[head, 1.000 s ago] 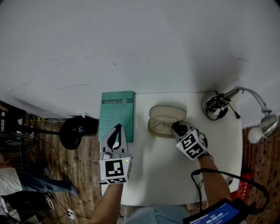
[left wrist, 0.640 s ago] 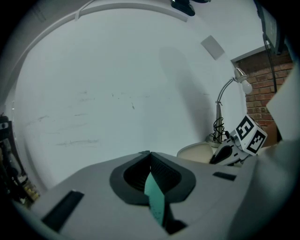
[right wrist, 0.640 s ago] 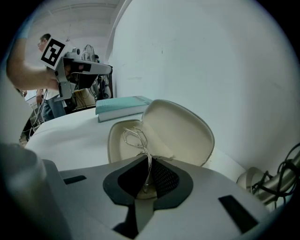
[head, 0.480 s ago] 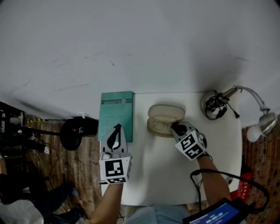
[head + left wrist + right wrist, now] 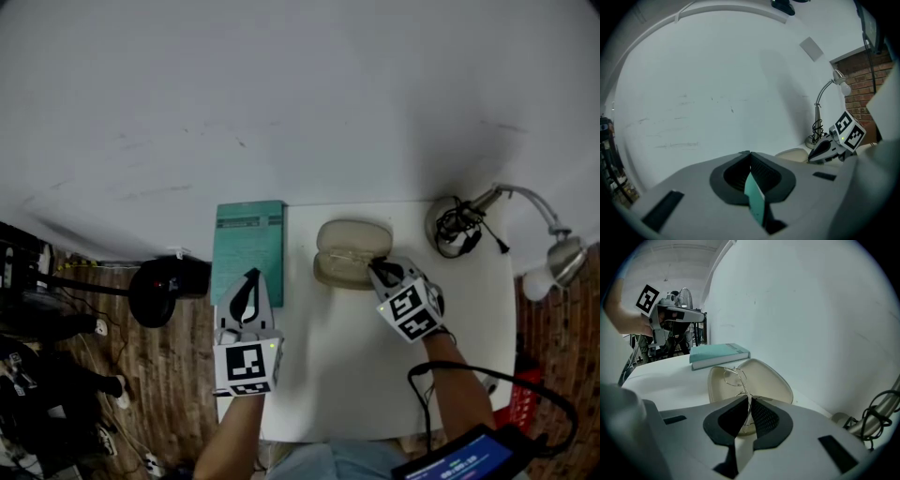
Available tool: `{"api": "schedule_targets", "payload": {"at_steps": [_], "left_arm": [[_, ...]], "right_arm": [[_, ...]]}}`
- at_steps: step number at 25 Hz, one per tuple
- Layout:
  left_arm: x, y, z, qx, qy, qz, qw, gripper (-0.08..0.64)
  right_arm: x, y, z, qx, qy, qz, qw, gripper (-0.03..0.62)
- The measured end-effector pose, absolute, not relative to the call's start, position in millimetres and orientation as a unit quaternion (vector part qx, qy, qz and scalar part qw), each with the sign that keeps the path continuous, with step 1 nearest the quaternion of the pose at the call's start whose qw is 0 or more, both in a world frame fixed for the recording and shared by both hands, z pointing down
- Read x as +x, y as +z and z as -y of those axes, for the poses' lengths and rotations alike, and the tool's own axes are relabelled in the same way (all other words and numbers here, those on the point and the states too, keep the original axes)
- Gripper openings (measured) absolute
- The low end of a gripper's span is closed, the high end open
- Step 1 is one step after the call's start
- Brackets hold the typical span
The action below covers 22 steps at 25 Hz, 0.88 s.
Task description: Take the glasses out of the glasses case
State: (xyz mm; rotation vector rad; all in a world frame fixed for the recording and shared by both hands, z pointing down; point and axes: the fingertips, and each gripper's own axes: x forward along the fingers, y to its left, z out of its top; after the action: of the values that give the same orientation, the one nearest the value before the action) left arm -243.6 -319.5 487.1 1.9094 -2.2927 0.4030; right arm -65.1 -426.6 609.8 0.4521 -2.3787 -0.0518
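Note:
The beige glasses case lies open on the white table, its lid up toward the wall. In the right gripper view the thin wire glasses stand tilted up over the case. My right gripper has just been closing with the wire between its jaws, and is now shut on the frame. Seen from the head, the right gripper sits at the case's front right edge. My left gripper hovers over the teal book's near end, shut and holding nothing; the left gripper shows book between its jaws' lower gap.
A teal book lies left of the case. A desk lamp with a cabled base stands at the back right corner. A black round object stands on the wooden floor to the left. A wall rises just behind the table.
The right gripper has tipped slightly at the case and barely shifted. The left gripper has stayed put. The figure on the floor at lower left has moved.

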Motion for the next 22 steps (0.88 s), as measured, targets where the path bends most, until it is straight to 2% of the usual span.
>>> {"api": "schedule_targets", "payload": {"at_steps": [22], "left_arm": [[-233, 450, 300, 0.636, 0.110, 0.763, 0.030, 0.006]], "right_arm": [[-52, 545, 428, 0.237, -0.049, 0.925, 0.292, 0.040]]}}
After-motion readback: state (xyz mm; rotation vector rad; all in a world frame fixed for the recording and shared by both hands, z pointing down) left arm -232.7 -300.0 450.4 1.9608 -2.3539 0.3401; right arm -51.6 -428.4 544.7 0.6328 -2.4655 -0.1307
